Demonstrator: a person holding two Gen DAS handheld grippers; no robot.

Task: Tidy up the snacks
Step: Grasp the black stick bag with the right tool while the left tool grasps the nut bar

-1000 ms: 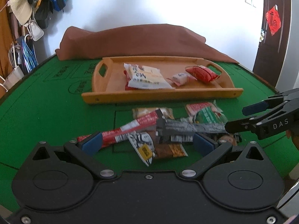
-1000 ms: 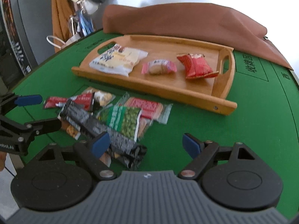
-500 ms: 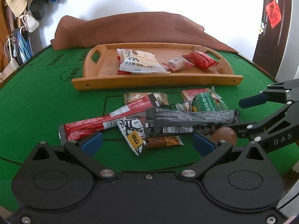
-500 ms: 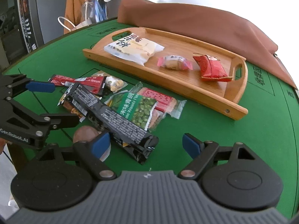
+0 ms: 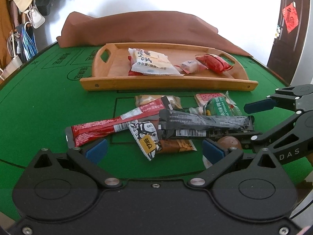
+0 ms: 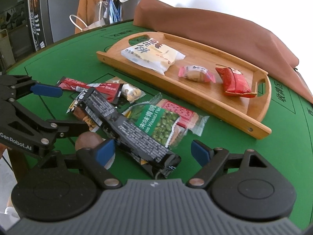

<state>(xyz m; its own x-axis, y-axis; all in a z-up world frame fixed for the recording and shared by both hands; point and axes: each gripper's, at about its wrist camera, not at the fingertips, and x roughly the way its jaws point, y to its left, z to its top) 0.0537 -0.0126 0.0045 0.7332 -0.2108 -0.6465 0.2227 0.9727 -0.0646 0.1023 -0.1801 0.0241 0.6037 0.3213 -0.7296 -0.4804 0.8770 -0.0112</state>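
The left tool (image 5: 154, 149) hangs released, its blue pads spread wide and gripping nothing, low over the near edge of the snack pile. Just ahead of it lie the red stick pack (image 5: 115, 125), the black bar (image 5: 203, 123) and a small black-and-white pack (image 5: 145, 135), overlapping one another on the green surface (image 5: 39, 101). The right tool (image 6: 153, 151) is likewise released and empty; the end of the black bar (image 6: 127, 129) lies between its pads, untouched as far as I can tell. A brown round sweet (image 6: 88, 140) sits just beside its left pad, and the green pea pack (image 6: 156, 124) lies ahead on a red-and-white pack (image 6: 180, 113).

The two tools flank the pile from either side, probably so each can take a piece without crossing the other.

Beyond the pile stands the tray (image 5: 166, 83), which already holds a white pack (image 5: 150, 62), a pink sweet (image 5: 190, 66) and a red pack (image 5: 214, 63), spaced in a row. That suggests the loose snacks belong there too, and most are not yet moved.
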